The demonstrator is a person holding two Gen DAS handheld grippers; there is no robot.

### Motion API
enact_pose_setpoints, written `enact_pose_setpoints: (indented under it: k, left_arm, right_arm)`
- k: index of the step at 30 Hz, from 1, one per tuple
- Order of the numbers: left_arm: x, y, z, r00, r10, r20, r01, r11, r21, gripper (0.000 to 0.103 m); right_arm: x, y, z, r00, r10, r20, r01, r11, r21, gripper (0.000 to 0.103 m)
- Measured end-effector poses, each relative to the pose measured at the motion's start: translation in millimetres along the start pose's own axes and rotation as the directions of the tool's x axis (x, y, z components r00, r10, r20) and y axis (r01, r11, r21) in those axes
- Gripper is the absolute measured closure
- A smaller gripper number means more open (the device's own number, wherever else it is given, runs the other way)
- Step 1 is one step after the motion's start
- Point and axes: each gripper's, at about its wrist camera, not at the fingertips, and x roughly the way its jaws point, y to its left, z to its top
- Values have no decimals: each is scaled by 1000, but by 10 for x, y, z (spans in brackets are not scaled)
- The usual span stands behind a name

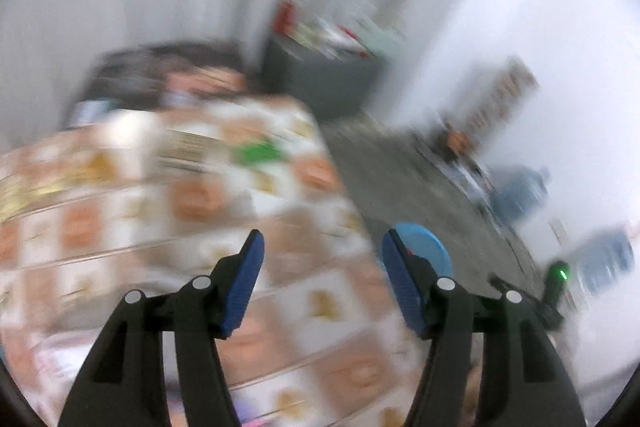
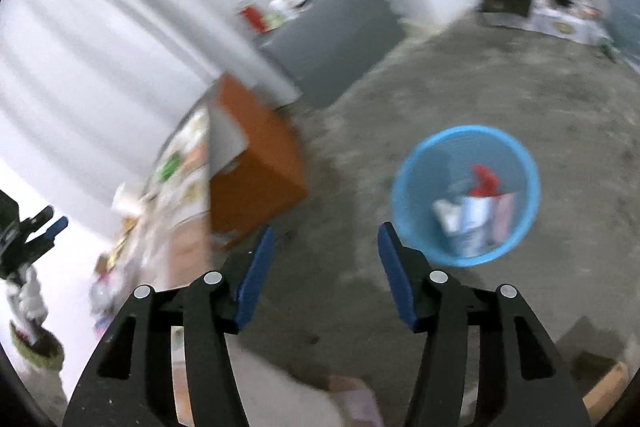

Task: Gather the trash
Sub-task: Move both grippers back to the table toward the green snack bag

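On the grey floor [image 2: 360, 131] at about two o'clock in the right wrist view stands the blue bin [image 2: 466, 193], upright, its round rim open to the camera. Inside it lies the collected trash [image 2: 476, 215]: pale crumpled wrappers and one red piece, piled toward the bin's lower side. The right gripper [image 2: 326, 269] hangs over bare floor just to the nine o'clock side of the bin, jaws spread wide with nothing between them; its right blue finger sits close against the bin's lower rim in the picture, though whether they touch cannot be told.

At ten o'clock an orange cabinet [image 2: 260, 163] juts its corner onto the floor, with a cloth-covered table [image 2: 188, 163] beside it. Between cabinet edge and bin a broad strip of floor lies free. Farther off, at twelve o'clock, a dark grey unit [image 2: 340, 39] stands against the white curtain [image 2: 120, 27].

The left wrist view is heavily blurred. The left gripper [image 1: 322, 285] is likewise wide and empty, poised above the patterned tablecloth [image 1: 192, 195], whose edge runs down toward five o'clock. Just past its right finger a slice of the bin's blue rim shows. At nine o'clock in the right view the left gripper appears over the table's far side.
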Motion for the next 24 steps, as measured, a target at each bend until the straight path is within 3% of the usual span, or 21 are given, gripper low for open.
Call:
enact_pose_setpoints:
  k: [4, 7, 10, 14, 18, 24]
  left_arm:
    - [-787, 762, -339, 987, 111, 116, -93, 984, -149, 42]
    - [-1127, 1143, -709, 977, 162, 137, -130, 967, -217, 42]
    - [-1310, 1359, -1095, 973, 192, 132, -151, 951, -269, 42]
    - [-1433, 1553, -1644, 974, 189, 123, -144, 942, -303, 42]
    - [-1437, 1679, -2107, 973, 204, 107, -164, 939, -303, 41]
    - [-1333, 1891, -2666, 992, 96, 84, -56, 918, -392, 40]
  right_arm:
    - [137, 518, -162, 987, 149, -56, -151, 988, -41, 46]
    - [239, 927, -317, 957, 259, -127, -270, 959, -80, 45]
    - [307, 1395, -562, 925, 317, -210, -354, 920, -167, 43]
    - [422, 1897, -972, 869, 339, -360, -439, 863, -248, 38]
    - [595, 2293, -1510, 821, 266, -505, -466, 823, -324, 36]
    - [782, 2580, -1997, 754, 203, -625, -495, 801, -336, 36]
